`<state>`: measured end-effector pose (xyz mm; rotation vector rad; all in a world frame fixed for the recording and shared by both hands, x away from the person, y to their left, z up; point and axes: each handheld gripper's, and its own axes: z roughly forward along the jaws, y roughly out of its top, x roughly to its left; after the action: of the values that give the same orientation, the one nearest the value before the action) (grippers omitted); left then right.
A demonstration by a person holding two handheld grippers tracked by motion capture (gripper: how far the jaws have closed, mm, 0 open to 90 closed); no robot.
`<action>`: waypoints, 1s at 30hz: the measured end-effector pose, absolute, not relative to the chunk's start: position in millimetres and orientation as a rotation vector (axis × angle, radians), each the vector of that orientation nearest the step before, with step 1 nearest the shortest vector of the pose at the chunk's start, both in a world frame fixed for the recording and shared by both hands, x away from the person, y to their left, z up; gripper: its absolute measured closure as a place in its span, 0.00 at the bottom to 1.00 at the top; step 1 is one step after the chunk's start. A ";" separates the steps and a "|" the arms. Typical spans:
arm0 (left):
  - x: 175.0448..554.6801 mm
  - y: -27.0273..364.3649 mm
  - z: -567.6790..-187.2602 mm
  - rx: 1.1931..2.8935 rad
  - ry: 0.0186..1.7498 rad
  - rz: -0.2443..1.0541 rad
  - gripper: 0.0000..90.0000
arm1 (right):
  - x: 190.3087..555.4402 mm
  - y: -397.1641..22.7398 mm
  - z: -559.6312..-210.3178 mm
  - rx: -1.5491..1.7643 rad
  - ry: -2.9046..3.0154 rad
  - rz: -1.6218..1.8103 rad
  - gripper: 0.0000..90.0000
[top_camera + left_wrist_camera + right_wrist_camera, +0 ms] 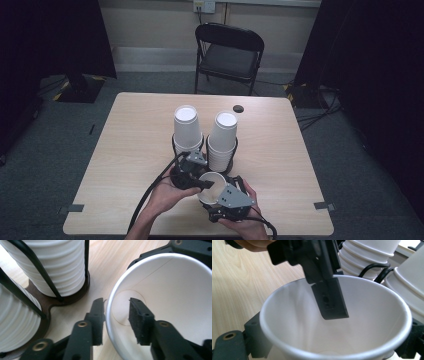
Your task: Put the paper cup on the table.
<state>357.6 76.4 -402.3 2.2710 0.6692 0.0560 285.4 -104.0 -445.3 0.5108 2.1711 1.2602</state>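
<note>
My left gripper has its two black fingers astride the rim of the single white paper cup, one pad inside the mouth, the other outside the wall. The jaws stand partly apart, with a clear gap between each pad and the paper, so nothing is pinched there. My right gripper has its jaws spread wide around the cup's body and carries it, one black jaw pressed against each side of the wall in the right gripper view.

The cup sits tilted above the pale wooden table, near my edge of it, just in front of the two tall stacks of upturned white paper cups that stand in a black wire holder with a dark round base.

The right gripper's fingertips are hidden behind the cup's wall, so I cannot see the pads themselves. The cup's bottom edge is cut off in both gripper views, and the stacks run out of frame.

The cup is plain white, smooth, with a rolled lip, a faint side seam and a round inset bottom.
</note>
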 end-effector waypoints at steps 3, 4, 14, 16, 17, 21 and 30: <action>357.0 78.3 -403.2 2.231 0.682 0.063 0.68 | 285.9 -106.3 -446.2 0.541 2.169 1.277 0.12; 356.8 78.9 -403.8 2.220 0.680 0.055 0.68 | 286.2 -107.0 -446.5 0.548 2.168 1.282 0.12; 351.6 84.4 -407.7 2.139 0.696 0.109 0.47 | 288.0 -110.1 -447.7 0.592 2.170 1.306 0.12; 350.1 85.3 -408.7 2.131 0.695 0.123 0.45 | 288.4 -110.2 -448.3 0.599 2.176 1.305 0.13; 349.6 85.7 -408.8 2.133 0.698 0.139 0.42 | 288.8 -110.3 -448.5 0.599 2.177 1.307 0.13; 348.7 87.5 -408.7 2.106 0.718 0.166 0.38 | 289.0 -110.7 -448.5 0.608 2.181 1.316 0.13; 345.1 94.0 -409.0 2.032 0.735 0.197 0.28 | 290.5 -116.6 -447.8 0.659 2.173 1.339 0.13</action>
<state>345.1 94.0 -409.0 2.0319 0.7351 0.1967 290.5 -116.6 -447.8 0.6587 2.1731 1.3393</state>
